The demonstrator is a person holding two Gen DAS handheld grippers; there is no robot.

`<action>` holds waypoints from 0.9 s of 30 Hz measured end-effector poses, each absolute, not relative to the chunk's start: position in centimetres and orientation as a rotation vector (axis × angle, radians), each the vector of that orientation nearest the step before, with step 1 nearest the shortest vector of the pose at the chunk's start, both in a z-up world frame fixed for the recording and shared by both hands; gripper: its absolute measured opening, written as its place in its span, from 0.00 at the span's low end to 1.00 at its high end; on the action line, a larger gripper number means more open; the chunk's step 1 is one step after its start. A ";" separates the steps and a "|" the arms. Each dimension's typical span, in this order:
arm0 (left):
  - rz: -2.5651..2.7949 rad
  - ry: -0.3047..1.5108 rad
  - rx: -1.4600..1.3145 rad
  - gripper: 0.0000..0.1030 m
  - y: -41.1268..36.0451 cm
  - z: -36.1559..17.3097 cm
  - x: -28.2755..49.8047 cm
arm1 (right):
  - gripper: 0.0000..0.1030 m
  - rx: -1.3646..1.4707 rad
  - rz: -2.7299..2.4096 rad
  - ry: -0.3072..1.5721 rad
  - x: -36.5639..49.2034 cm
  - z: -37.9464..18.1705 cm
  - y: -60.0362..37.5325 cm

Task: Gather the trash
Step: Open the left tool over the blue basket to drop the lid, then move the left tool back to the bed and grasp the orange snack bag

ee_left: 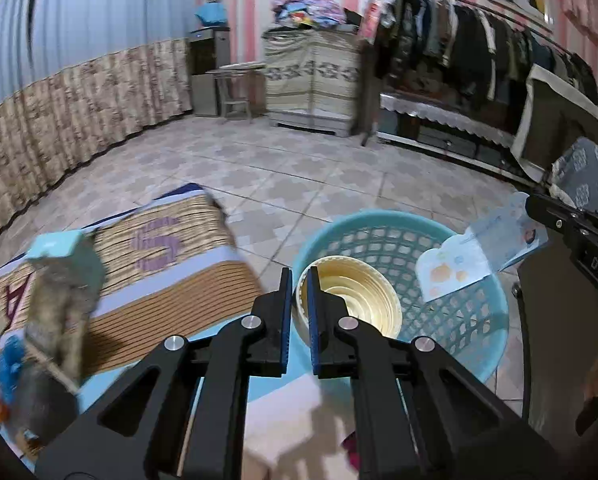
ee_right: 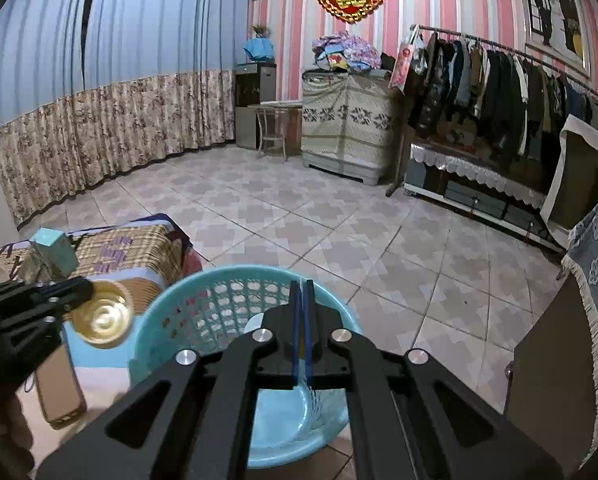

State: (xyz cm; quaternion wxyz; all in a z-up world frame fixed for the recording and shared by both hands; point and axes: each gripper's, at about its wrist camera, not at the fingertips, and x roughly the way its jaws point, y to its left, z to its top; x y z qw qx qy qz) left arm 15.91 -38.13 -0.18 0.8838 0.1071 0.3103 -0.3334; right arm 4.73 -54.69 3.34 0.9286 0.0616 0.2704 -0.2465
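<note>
Left hand-held gripper [ee_left: 301, 296] is clamped on the rim of a cream ribbed paper cup [ee_left: 351, 304], jaws nearly together w/ just the cup wall between them. The cup hangs over the near-left edge of a round turquoise plastic lattice basket [ee_left: 475, 320]; in the right wrist view the same cup [ee_right: 103, 316] shows left of the basket [ee_right: 171, 320], above the bed edge.

Right hand-held gripper [ee_right: 303, 284] has its jaws pressed together on a thin pale-blue printed plastic wrapper [ee_left: 479, 256]. In the right wrist view only a sliver of it peeks out at the fingertips. From the left wrist view the wrapper sticks out of the right hand-held gripper [ee_left: 533, 206] and hangs over the basket's right side.

Basket sits on the patterned tiled floor [ee_right: 339, 220], beside a bed w/ a woven checked mat [ee_right: 139, 248]. On the mat: a small teal box [ee_right: 55, 252] near the far-left corner; in the left wrist view something grey and fuzzy lies by it, too blurred to tell what. A brown flat phone-like item [ee_right: 59, 392] lies on the bed edge close to the basket's left.

Right of the basket: a dark brown cabinet [ee_right: 547, 360] draped w/ a blue-grey patterned cloth [ee_right: 595, 248], standing close. Farther back, well apart: clothes rack [ee_right: 499, 80], covered chest [ee_right: 347, 120], floral curtain [ee_right: 99, 128].
</note>
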 end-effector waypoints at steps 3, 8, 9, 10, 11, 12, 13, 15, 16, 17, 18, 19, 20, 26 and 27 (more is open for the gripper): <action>-0.727 0.670 0.222 0.06 -39.6 -1.4 16.5 | 0.02 0.139 -0.507 0.575 5.3 2.5 -55.3; -0.714 0.679 0.228 0.31 -39.5 -1.8 17.4 | 0.02 0.147 -0.500 0.591 5.9 1.7 -55.4; -0.698 0.669 0.223 0.46 -39.2 -1.5 17.7 | 0.02 0.147 -0.498 0.594 6.0 1.5 -55.4; -0.683 0.657 0.220 0.54 -38.9 -1.3 17.8 | 0.02 0.149 -0.495 0.597 6.1 1.4 -55.3; -0.661 0.643 0.217 0.55 -38.2 -0.9 17.8 | 0.02 0.150 -0.492 0.599 6.3 1.2 -55.1; -0.650 0.637 0.216 0.58 -37.9 -0.6 17.7 | 0.02 0.152 -0.488 0.602 6.5 1.1 -55.0; -0.635 0.630 0.213 0.61 -37.3 -0.2 17.6 | 0.02 0.152 -0.484 0.606 6.8 1.0 -54.8; -0.595 0.609 0.206 0.70 -35.7 0.7 17.5 | 0.02 0.148 -0.476 0.614 7.3 0.8 -54.3; -0.564 0.591 0.203 0.76 -34.7 1.3 17.3 | 0.02 0.148 -0.470 0.623 7.6 0.6 -54.0; -0.541 0.576 0.200 0.79 -33.8 1.8 17.2 | 0.02 0.145 -0.467 0.630 8.0 0.3 -53.8; -0.524 0.565 0.197 0.84 -33.1 2.3 17.0 | 0.02 0.143 -0.463 0.634 8.2 0.1 -53.7; -0.502 0.553 0.195 0.88 -32.2 2.7 16.9 | 0.02 0.140 -0.458 0.639 8.5 -0.2 -53.5; -0.479 0.539 0.195 0.90 -31.4 3.1 16.7 | 0.02 0.139 -0.453 0.644 8.9 -0.4 -53.3; -0.377 0.487 0.202 0.95 -26.4 5.7 15.5 | 0.09 0.142 -0.453 0.679 10.5 -1.4 -52.8; -0.360 0.479 0.204 0.95 -25.2 6.2 15.2 | 0.29 0.143 -0.453 0.685 10.7 -1.6 -52.9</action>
